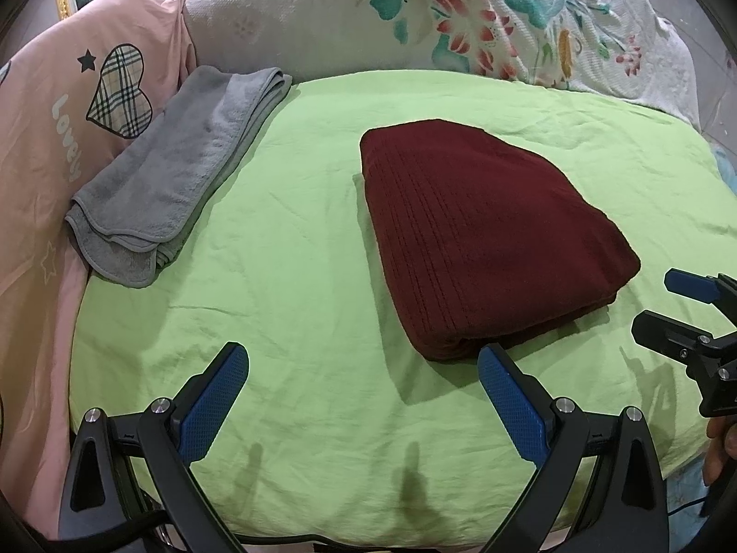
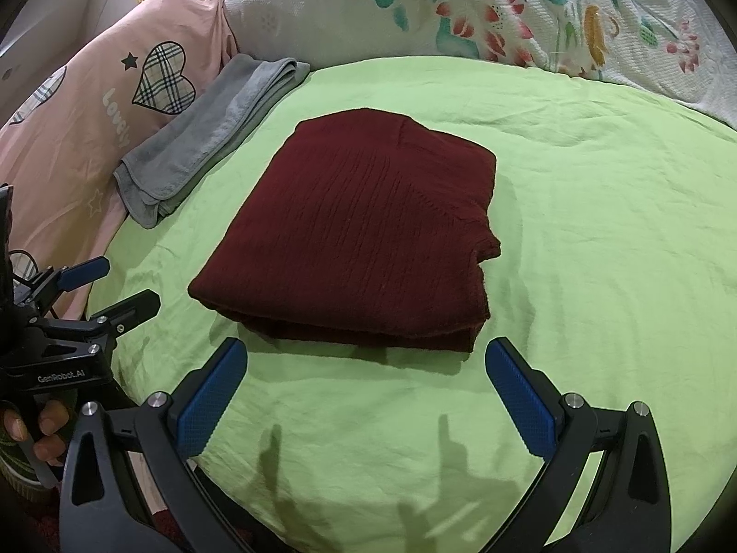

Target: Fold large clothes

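At the bottom of each view, the left gripper (image 1: 361,385) and the right gripper (image 2: 366,382) hang released — fingers spread, grasping nothing. Beyond them the maroon sweater (image 2: 354,235) lies folded at mid-frame on the green bed sheet (image 2: 599,253). Risk: a low finger catching the near edge would drag the layers apart. Upper left — a folded grey towel (image 1: 170,175).

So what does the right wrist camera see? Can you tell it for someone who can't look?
A folded dark red garment lies on a light green sheet, just beyond the open right gripper, which holds nothing. A folded grey towel sits at the sheet's left edge beside a pink heart-print cover, and the left gripper shows open at the left.
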Demonstrator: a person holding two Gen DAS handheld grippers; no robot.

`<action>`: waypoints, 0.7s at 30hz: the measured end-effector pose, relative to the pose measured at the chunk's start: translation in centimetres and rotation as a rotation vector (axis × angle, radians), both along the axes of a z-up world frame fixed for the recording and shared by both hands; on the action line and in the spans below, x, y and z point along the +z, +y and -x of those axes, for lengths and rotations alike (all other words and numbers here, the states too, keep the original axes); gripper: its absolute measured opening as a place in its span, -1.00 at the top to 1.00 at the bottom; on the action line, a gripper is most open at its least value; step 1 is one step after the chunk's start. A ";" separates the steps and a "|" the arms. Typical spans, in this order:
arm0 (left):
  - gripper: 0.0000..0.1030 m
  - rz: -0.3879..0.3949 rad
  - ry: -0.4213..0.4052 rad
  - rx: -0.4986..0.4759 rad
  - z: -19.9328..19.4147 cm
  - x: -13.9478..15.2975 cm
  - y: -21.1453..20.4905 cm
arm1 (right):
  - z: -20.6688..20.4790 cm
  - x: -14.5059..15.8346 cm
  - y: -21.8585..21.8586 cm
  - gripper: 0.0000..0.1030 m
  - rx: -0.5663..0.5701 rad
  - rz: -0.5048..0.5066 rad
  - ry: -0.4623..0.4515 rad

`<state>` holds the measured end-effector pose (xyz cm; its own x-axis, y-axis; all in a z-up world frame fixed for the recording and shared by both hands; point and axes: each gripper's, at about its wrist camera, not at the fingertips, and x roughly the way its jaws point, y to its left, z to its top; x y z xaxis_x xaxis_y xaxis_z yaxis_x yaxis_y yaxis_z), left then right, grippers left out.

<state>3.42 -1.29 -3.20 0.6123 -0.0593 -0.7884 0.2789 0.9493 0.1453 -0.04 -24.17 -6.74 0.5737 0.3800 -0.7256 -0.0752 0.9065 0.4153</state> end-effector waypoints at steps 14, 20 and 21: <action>-0.94 0.002 0.001 0.000 0.0 0.1 0.0 | 0.1 0.2 0.5 -1.00 0.000 0.002 -0.002; -0.94 0.002 0.000 0.000 0.0 0.1 0.0 | 0.1 0.2 0.6 -1.00 -0.001 0.002 -0.003; -0.94 0.001 0.000 0.001 0.1 0.1 0.0 | 0.1 0.2 0.6 -1.00 -0.001 0.002 -0.002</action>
<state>3.36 -1.28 -3.12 0.6127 -0.0597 -0.7881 0.2782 0.9496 0.1443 -0.15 -23.54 -6.55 0.5756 0.3781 -0.7251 -0.0754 0.9075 0.4133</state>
